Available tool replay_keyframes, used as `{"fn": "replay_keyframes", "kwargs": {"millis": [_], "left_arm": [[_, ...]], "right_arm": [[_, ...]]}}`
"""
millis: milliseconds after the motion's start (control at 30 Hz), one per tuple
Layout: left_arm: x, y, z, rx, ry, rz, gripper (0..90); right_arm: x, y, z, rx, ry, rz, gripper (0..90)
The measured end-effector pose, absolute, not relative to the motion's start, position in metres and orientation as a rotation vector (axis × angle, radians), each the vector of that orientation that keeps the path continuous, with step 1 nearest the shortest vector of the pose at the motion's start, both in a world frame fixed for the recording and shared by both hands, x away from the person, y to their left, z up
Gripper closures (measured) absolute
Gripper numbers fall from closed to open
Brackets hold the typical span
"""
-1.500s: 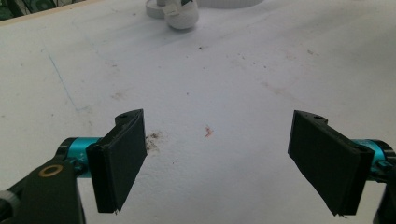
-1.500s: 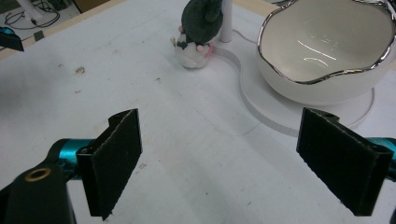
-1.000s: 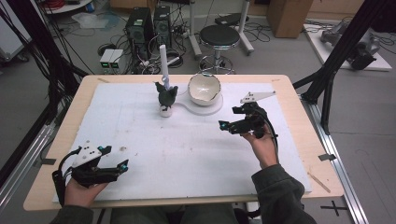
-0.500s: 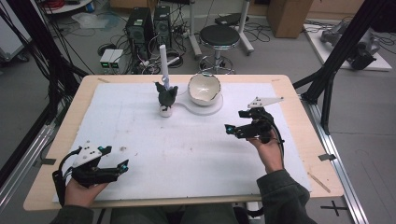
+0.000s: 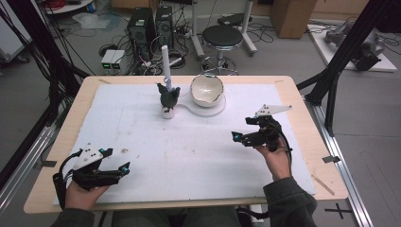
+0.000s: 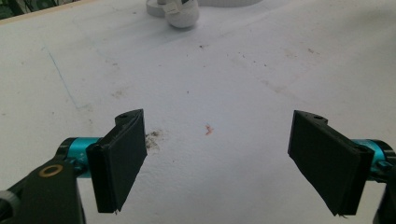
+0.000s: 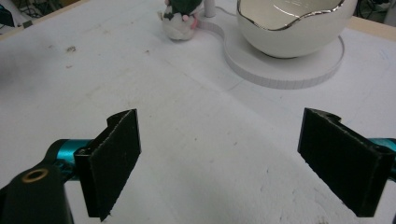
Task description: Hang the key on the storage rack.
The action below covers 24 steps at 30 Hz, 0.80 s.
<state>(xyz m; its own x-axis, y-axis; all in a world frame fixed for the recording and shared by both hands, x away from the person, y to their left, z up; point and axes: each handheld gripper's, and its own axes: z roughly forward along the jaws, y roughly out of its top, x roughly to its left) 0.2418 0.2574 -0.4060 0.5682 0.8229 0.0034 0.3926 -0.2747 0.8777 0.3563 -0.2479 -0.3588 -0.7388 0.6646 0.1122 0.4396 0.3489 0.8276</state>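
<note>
My left gripper (image 5: 124, 168) rests low at the near left of the white mat, held by a hand, its jaws wide apart with nothing between them (image 6: 219, 158). At the right of the mat my right gripper (image 5: 235, 137) is held above the surface, open and empty (image 7: 219, 161), pointing left toward the middle. A white eggshell-shaped bowl (image 5: 206, 89) (image 7: 292, 23) with a gold rim sits on a round white base (image 5: 208, 107) (image 7: 285, 65) at the far middle. Beside it stands a small dark green figurine (image 5: 169, 98) (image 7: 182, 16) on a white foot (image 6: 183, 14), with a white post (image 5: 165, 59) behind it.
The white mat (image 5: 189, 142) covers most of the wooden table (image 5: 307, 118); it carries small stains (image 6: 208, 129). Past the far edge stand a black stool (image 5: 222, 38), computer towers (image 5: 146, 26) and cables. Black frame legs (image 5: 340, 71) flank the table at right and left.
My right gripper has drawn back toward the near right, away from the bowl, and turned a little. The left gripper has stayed in place.
</note>
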Motion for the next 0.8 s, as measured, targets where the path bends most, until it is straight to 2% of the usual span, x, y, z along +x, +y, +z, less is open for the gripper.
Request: {"fn": "replay_keyframes", "kwargs": {"millis": [800], "left_arm": [[0.24, 0.26, -0.406, 1.882, 0.988, 0.591, 19.7]], "right_arm": [[0.33, -0.277, -0.385, 1.026, 2.333, 1.329, 12.1]]}}
